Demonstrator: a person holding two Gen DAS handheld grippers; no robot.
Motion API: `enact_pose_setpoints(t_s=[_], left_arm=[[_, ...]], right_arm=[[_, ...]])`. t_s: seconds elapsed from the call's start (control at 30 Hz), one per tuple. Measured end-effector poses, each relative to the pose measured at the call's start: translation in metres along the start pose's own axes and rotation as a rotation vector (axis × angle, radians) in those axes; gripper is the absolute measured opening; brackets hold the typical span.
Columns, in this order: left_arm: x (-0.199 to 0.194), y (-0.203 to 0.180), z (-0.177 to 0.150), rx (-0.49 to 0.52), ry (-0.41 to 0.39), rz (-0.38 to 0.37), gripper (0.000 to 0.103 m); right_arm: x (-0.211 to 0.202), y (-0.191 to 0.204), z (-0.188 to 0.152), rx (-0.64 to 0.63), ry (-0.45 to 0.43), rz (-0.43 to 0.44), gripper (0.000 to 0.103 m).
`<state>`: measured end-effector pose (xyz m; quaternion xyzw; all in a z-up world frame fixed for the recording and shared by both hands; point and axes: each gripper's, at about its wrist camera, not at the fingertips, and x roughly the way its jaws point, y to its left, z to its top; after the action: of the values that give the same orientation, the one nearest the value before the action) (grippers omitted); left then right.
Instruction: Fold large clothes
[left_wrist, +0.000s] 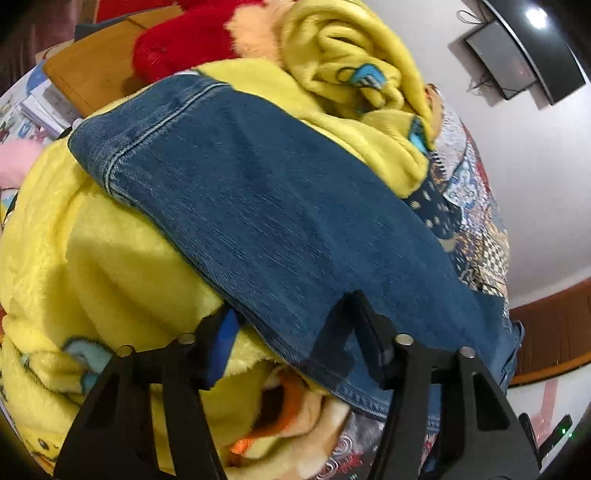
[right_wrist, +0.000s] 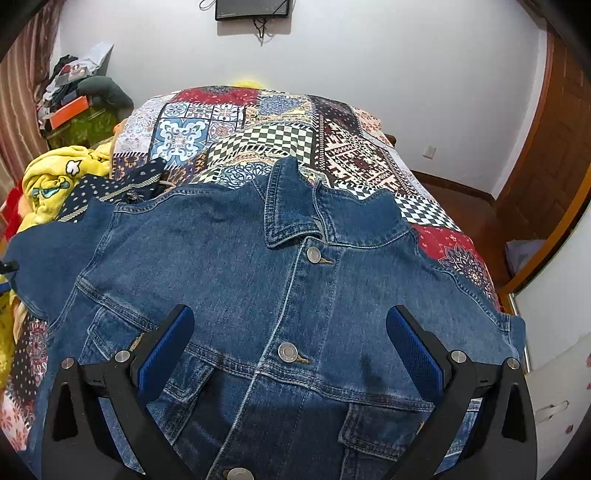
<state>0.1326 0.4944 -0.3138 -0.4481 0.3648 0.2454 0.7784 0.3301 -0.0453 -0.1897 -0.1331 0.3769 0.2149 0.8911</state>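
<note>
A blue denim jacket (right_wrist: 295, 295) lies front up and buttoned on a patchwork bedspread (right_wrist: 266, 129), collar toward the far wall. My right gripper (right_wrist: 290, 332) hovers open over its chest, fingers either side of the button placket. In the left wrist view one denim sleeve (left_wrist: 258, 192) lies stretched over a yellow plush blanket (left_wrist: 92, 258). My left gripper (left_wrist: 291, 321) is open, one finger under the sleeve's edge and one on top of it, the jaws apart around the cloth.
More yellow fleece (left_wrist: 343, 55) and a red plush item (left_wrist: 177, 44) are heaped past the sleeve. A cluttered side table (right_wrist: 77, 107) stands at the far left of the bed. A wooden door (right_wrist: 546, 166) is at the right, a wall screen (right_wrist: 253, 9) ahead.
</note>
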Motion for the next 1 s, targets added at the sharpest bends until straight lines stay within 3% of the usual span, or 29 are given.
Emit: enact_pose_setpoints(t_s=[0.17,0.3,0.4,0.53,0.73,0.9,1.0], left_arm=[[-0.015,-0.021,0.003,0.086,-0.057,0.096,0.015],[-0.041,-0.059,0.005,0.204,-0.138,0.167,0.010],[-0.071,-0.099,0.007,0.293,-0.217,0.167,0.007],[-0.107,-0.157,0.005,0.397,-0.312,0.095,0.005],[-0.140,-0.256,-0.012,0.505,-0.367,-0.075,0.005],[-0.142,-0.333,-0.043,0.586,-0.361,-0.177,0.005],[-0.131,-0.374,-0.066,0.611,-0.315,-0.238,0.005]], right_arm=[[-0.005,-0.002,0.002,0.014,-0.003,0.011,0.103],[-0.012,-0.004,0.004,0.017,-0.005,0.025,0.103],[-0.017,-0.006,0.005,0.023,-0.006,0.039,0.103],[-0.026,-0.013,0.007,0.040,-0.014,0.053,0.103],[-0.035,-0.027,0.008,0.055,-0.011,0.088,0.103],[-0.042,-0.044,0.007,0.069,-0.017,0.100,0.103],[-0.049,-0.057,0.005,0.080,-0.030,0.097,0.103]])
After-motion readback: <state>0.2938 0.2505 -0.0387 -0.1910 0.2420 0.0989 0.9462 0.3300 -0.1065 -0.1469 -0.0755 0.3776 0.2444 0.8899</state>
